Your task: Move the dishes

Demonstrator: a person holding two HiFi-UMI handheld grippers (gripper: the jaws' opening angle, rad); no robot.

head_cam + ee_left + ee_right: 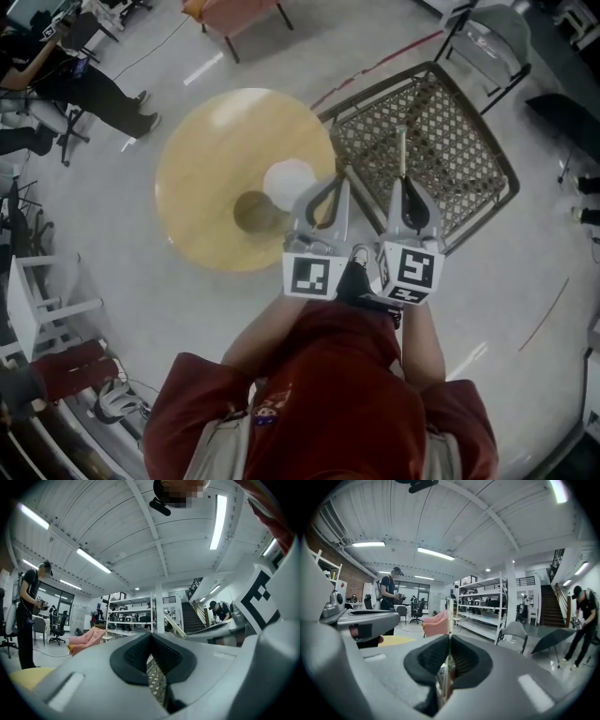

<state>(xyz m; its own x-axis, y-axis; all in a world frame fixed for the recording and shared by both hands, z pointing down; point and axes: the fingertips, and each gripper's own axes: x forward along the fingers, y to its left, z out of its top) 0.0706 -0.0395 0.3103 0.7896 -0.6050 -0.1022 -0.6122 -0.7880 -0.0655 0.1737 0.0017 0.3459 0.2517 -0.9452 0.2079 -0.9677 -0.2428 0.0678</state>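
The right gripper [449, 639] is clenched on a thin pale stick [449, 613], which stands up out of the pinch between its dark pads; it may be a chopstick, but I cannot tell. Held near one end, the stick points away from the person, and in the head view it reaches out over the square lattice rack [441, 122]. My guess is that it is being carried to or from that rack.

The left gripper [150, 637] has its jaws closed tip to tip with nothing between them. Only a strip of lattice shows through the gap lower down. It sits just beside the right gripper, over the seam between the rack and the round wooden table [206, 150]. It looks to be waiting rather than working.

The dishes are on the table, toward the edge nearest the rack: 1 white dish [289, 180] and 1 dark bowl [251, 212], touching or nearly so. Neither gripper is on them. They lie just left of the left gripper's tips, within easy reach, so I judge that moving them is not yet done.

As for writing, each gripper carries a cube with black-and-white square markers [316, 275], which are patterns and not words. A small patch on the person's red shirt [319, 375] is too blurred to read. Nothing on the dishes, table or rack shows a brand.
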